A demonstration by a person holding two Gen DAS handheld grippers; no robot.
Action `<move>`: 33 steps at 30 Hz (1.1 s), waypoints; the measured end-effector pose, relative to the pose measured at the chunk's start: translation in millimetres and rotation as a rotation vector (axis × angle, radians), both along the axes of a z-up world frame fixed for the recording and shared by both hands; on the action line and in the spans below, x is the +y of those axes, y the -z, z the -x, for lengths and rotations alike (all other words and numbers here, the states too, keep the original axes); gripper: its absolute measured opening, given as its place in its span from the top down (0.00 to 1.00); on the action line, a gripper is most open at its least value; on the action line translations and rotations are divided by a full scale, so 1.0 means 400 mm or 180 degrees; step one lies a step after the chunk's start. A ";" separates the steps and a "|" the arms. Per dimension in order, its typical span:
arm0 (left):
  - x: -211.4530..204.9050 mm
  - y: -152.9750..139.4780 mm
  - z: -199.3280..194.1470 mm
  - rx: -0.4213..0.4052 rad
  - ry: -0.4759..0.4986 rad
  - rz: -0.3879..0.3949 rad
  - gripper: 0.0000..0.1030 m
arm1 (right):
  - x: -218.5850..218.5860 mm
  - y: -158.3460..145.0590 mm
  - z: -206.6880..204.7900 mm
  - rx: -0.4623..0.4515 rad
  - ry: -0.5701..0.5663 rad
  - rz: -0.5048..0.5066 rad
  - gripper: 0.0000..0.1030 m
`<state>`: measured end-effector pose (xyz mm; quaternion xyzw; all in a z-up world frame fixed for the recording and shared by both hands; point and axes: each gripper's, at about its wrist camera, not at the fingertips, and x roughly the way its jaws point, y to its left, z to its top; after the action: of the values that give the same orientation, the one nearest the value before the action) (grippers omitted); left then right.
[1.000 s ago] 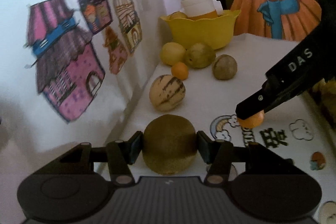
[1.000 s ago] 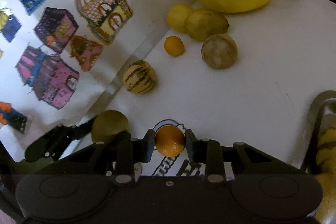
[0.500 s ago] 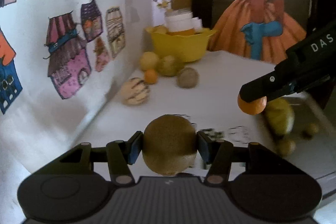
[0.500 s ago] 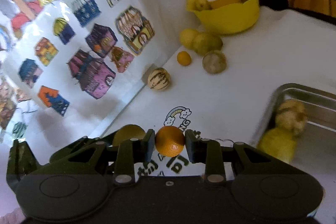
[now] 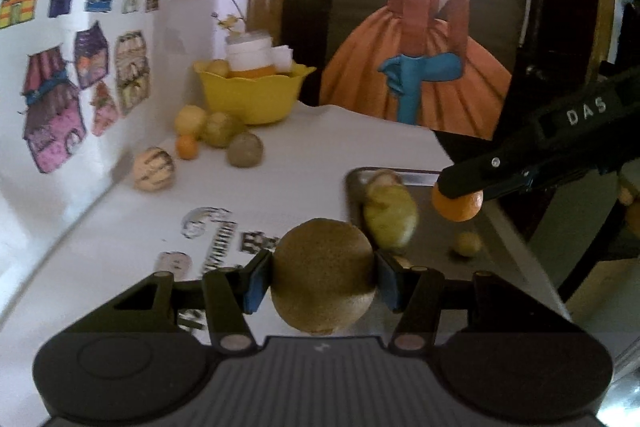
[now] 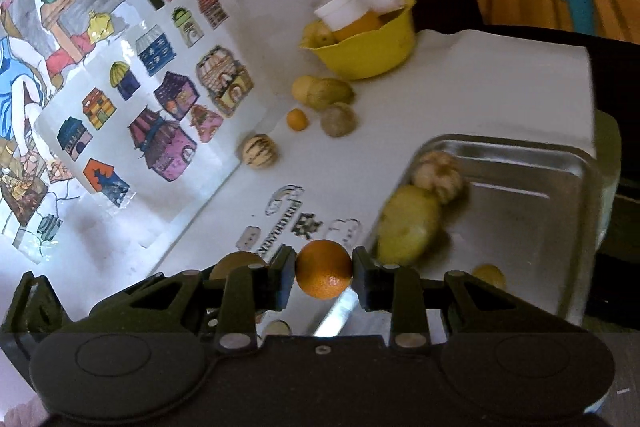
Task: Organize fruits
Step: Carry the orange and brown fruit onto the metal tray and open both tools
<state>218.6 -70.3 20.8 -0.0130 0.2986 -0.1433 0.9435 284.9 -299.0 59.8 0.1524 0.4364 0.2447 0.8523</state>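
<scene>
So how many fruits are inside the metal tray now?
3 in the metal tray: a ridged tan fruit at its far-left corner, a yellow-green fruit beside it, a small yellow fruit nearer. Others may be hidden.

Home; child's wall stickers (image 6: pixel 168 131)

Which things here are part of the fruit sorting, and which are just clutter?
Job: left gripper holding brown fruit; right gripper holding orange; metal tray; striped fruit.
Clutter: yellow bowl; house drawings.
</scene>
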 end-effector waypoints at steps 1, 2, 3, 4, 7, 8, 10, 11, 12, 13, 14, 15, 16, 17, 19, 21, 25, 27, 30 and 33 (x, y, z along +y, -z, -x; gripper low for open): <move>-0.011 0.003 0.003 0.0010 0.0016 0.0019 0.42 | -0.014 0.008 0.010 -0.0009 0.0034 -0.0007 0.68; -0.020 0.007 0.004 0.0021 0.0030 0.0033 0.42 | -0.027 0.015 0.017 -0.0025 0.0067 -0.0006 0.68; -0.028 0.010 0.005 0.0031 0.0041 0.0042 0.42 | -0.037 0.023 0.025 -0.0054 0.0102 0.0008 0.68; -0.037 0.015 0.007 0.0047 0.0056 0.0049 0.42 | -0.046 0.032 0.034 -0.0086 0.0134 0.0028 0.68; -0.061 0.030 0.010 0.0100 0.0103 0.0056 0.42 | -0.079 0.070 0.050 -0.0091 0.0243 0.0012 0.68; -0.068 0.034 0.010 0.0118 0.0115 0.0057 0.42 | -0.089 0.083 0.052 -0.0077 0.0280 -0.0006 0.68; -0.080 0.044 0.010 0.0155 0.0148 0.0065 0.42 | -0.109 0.108 0.053 -0.0051 0.0360 -0.0020 0.68; -0.084 0.049 0.009 0.0167 0.0161 0.0068 0.42 | -0.119 0.122 0.053 -0.0045 0.0409 -0.0014 0.68; -0.089 0.053 0.008 0.0179 0.0168 0.0066 0.42 | -0.129 0.132 0.054 -0.0045 0.0449 -0.0014 0.68; -0.094 0.058 0.007 0.0194 0.0178 0.0063 0.42 | -0.138 0.141 0.055 -0.0042 0.0487 -0.0018 0.68; -0.099 0.062 0.006 0.0203 0.0189 0.0061 0.42 | -0.144 0.149 0.056 -0.0050 0.0510 -0.0018 0.68; -0.104 0.067 0.005 0.0213 0.0200 0.0057 0.42 | -0.146 0.154 0.057 -0.0074 0.0523 -0.0003 0.68; -0.108 0.071 0.004 0.0223 0.0209 0.0052 0.42 | -0.147 0.157 0.060 -0.0105 0.0534 0.0024 0.68; -0.113 0.075 0.004 0.0231 0.0219 0.0046 0.42 | -0.145 0.161 0.062 -0.0148 0.0539 0.0066 0.68; -0.124 0.084 0.002 0.0256 0.0233 0.0039 0.42 | -0.143 0.166 0.068 -0.0218 0.0542 0.0134 0.68; -0.131 0.091 -0.003 0.0282 0.0236 0.0043 0.42 | -0.138 0.173 0.073 -0.0291 0.0530 0.0216 0.68; -0.137 0.100 -0.009 0.0295 0.0237 0.0047 0.42 | -0.132 0.184 0.077 -0.0347 0.0514 0.0282 0.68; -0.138 0.103 -0.011 0.0305 0.0236 0.0054 0.42 | -0.133 0.190 0.074 -0.0331 0.0513 0.0272 0.68; -0.140 0.104 -0.012 0.0299 0.0237 0.0042 0.42 | -0.132 0.194 0.075 -0.0374 0.0517 0.0317 0.68; -0.140 0.105 -0.014 0.0293 0.0238 0.0035 0.42 | -0.131 0.197 0.075 -0.0400 0.0528 0.0334 0.68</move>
<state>224.2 -126.3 -21.1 -0.0137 0.3412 -0.1793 0.9226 255.1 -351.5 -18.9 0.1275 0.3802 0.1593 0.9021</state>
